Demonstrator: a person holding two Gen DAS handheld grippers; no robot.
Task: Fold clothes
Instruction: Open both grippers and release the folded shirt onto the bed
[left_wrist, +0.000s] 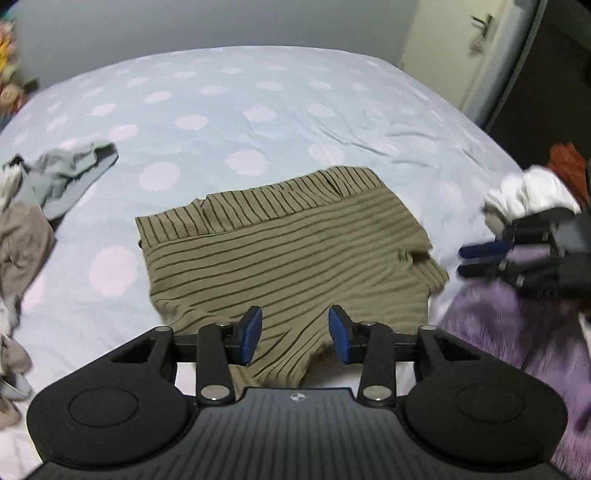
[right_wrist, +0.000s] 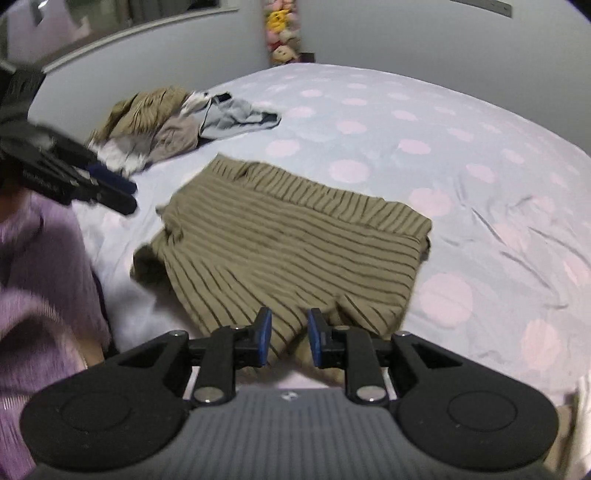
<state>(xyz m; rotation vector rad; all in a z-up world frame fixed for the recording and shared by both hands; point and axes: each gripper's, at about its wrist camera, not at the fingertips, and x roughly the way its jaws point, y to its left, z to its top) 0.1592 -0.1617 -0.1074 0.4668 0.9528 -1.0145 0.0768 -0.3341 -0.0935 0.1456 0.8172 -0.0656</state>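
An olive garment with dark stripes (left_wrist: 288, 254) lies partly folded on the bed; it also shows in the right wrist view (right_wrist: 295, 251). My left gripper (left_wrist: 295, 338) is open, hovering over the garment's near edge, holding nothing. My right gripper (right_wrist: 289, 338) is open with a narrower gap, over the garment's near corner, also empty. Each gripper shows blurred in the other's view: the right one (left_wrist: 480, 260) beside the garment's right side, the left one (right_wrist: 118, 192) at its left side.
The bed sheet (left_wrist: 258, 110) is pale blue with pink dots. A pile of unfolded clothes (right_wrist: 166, 122) lies at the bed's far side, also in the left wrist view (left_wrist: 44, 192). A purple sleeve (right_wrist: 40, 288) and a white cloth (left_wrist: 528, 195) are near.
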